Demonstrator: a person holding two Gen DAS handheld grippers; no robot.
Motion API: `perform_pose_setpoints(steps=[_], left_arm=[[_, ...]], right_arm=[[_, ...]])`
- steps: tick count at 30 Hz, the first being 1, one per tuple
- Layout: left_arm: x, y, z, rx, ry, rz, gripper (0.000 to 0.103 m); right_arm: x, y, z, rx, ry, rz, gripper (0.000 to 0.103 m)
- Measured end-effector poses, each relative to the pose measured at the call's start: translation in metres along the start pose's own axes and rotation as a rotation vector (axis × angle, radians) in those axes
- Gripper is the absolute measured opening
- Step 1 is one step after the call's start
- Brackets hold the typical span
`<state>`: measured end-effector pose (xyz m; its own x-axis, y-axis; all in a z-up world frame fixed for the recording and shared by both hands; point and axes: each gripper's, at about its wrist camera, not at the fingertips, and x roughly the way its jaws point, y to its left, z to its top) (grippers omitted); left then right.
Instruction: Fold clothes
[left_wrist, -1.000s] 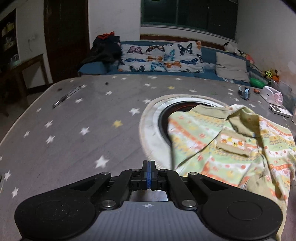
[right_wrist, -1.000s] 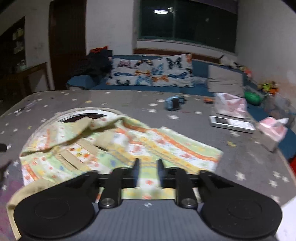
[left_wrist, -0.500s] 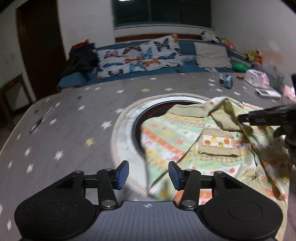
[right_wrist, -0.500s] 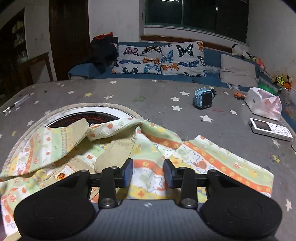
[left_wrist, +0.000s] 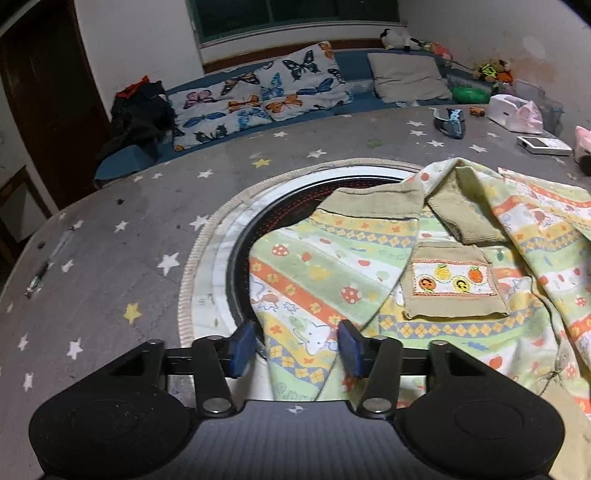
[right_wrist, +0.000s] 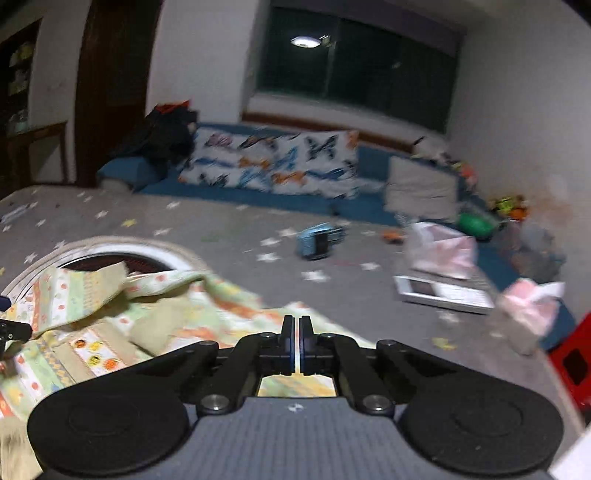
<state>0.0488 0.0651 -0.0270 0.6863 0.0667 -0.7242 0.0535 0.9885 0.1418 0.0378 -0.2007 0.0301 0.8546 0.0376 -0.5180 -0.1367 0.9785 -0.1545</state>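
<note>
— Where's the shirt (left_wrist: 388, 280) lying?

— One patterned shirt, spread on the star-print tabletop (left_wrist: 110, 266), collar away from the jaws, long axis running off rightward. Its lower-left hem lies between the left gripper (left_wrist: 295, 347) jaws, which stand apart, just easing inward, not pressing.

— And the right gripper (right_wrist: 294, 343)?

— Jaws clenched, just snapped together; whether they pinch cloth I cannot tell. Bare tabletop lies left of the left jaws.

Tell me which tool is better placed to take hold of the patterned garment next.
Left, probably. The left tool stands open with the patterned garment's near edge lying between its pads, unpinched. The right tool has just closed; whether it pinches cloth is unclear.
</note>
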Motion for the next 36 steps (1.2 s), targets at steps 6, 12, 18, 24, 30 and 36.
perform_pose_setpoints(steps=[6, 12, 18, 24, 30, 36], left_arm=[[-0.002, -0.002, 0.0, -0.013, -0.006, 0.034, 0.056], [-0.002, -0.008, 0.0, -0.001, -0.01, 0.075, 0.06], [-0.001, -0.007, 0.0, -0.02, -0.002, 0.054, 0.056], [-0.002, -0.011, 0.0, -0.007, -0.008, 0.013, 0.032], [-0.003, -0.017, 0.0, 0.012, -0.018, 0.0, 0.017], [-0.004, -0.009, 0.001, -0.032, -0.021, -0.001, 0.007]], right_arm=[[-0.046, -0.048, -0.023, 0.061, 0.012, -0.086, 0.002], [-0.045, -0.043, -0.037, 0.055, 0.063, -0.016, 0.005], [-0.024, -0.01, -0.027, 0.035, 0.065, 0.08, 0.022], [0.005, 0.024, -0.013, 0.026, 0.093, 0.162, 0.033], [0.037, 0.055, -0.004, -0.009, 0.123, 0.198, 0.042], [0.067, 0.076, -0.003, -0.042, 0.164, 0.187, 0.041]])
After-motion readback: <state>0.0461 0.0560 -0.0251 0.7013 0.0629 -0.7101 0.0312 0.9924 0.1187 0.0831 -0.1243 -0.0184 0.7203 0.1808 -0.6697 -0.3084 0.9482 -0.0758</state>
